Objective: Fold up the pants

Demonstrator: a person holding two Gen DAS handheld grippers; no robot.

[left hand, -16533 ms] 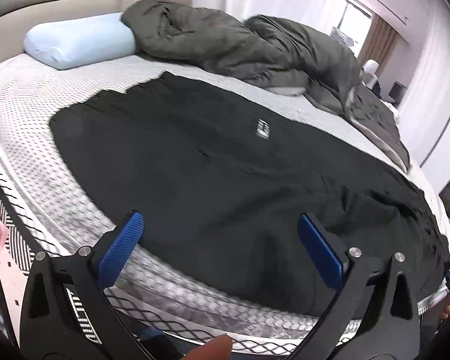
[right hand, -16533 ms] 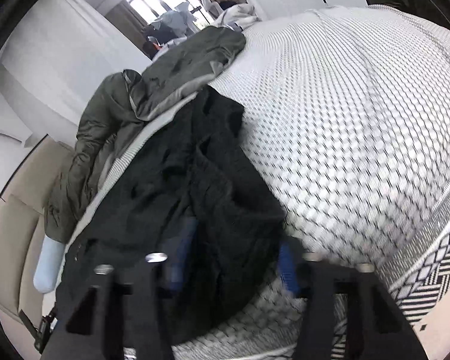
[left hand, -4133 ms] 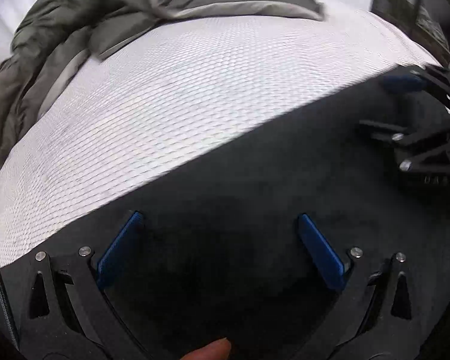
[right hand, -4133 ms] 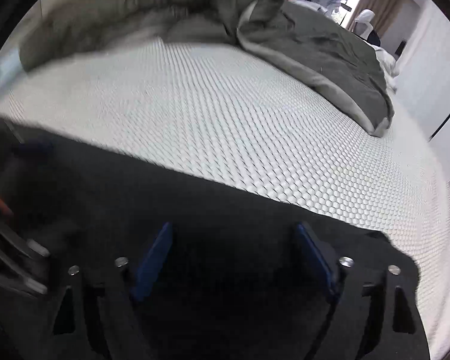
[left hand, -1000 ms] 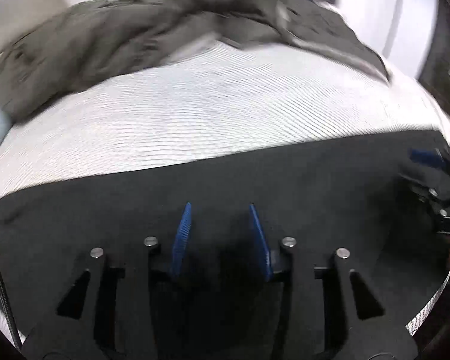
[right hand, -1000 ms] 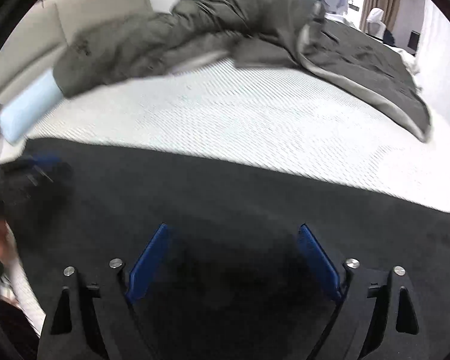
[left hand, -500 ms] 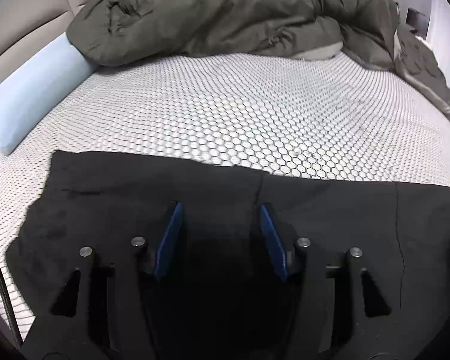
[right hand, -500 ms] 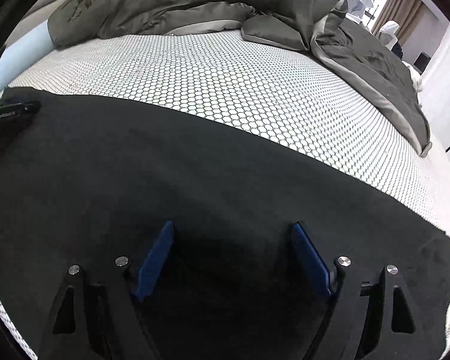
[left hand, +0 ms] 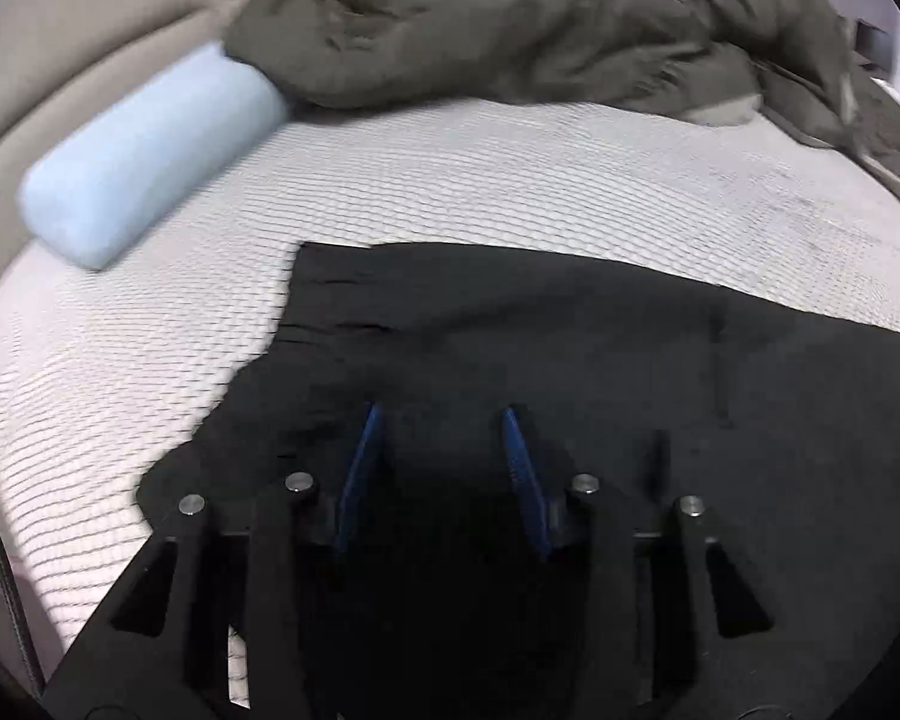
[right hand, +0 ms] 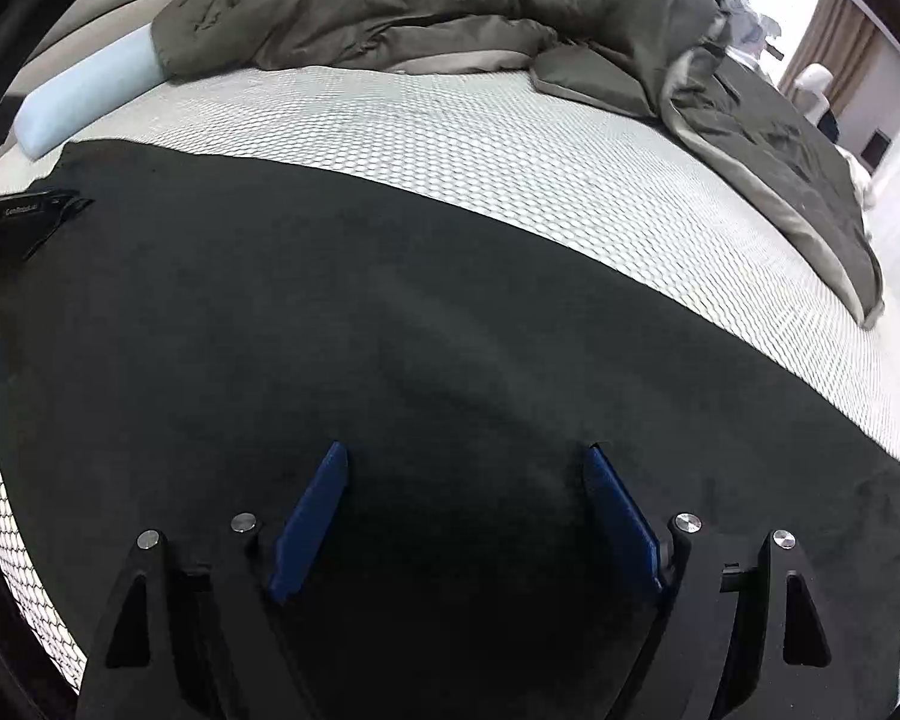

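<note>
The bed (right hand: 510,138), covered in a white honeycomb-patterned surface, is being occupied along its near side by the black pants (right hand: 390,312), which are being spread flat in a long band. Bare mattress is being left between the pants' far edge and the grey duvet (right hand: 450,6) bunched along the back. A pale blue pillow (left hand: 150,150) is being kept near the headboard, well apart from the pants' stepped end edge. The right tool (right hand: 465,510) is being held over the cloth with its blue pads wide apart and nothing between them. The left tool (left hand: 441,468) is being held over the pants' end with its pads narrowly parted; whether cloth is being pinched cannot be told. Its body is also being shown at the left edge of the right wrist view.
</note>
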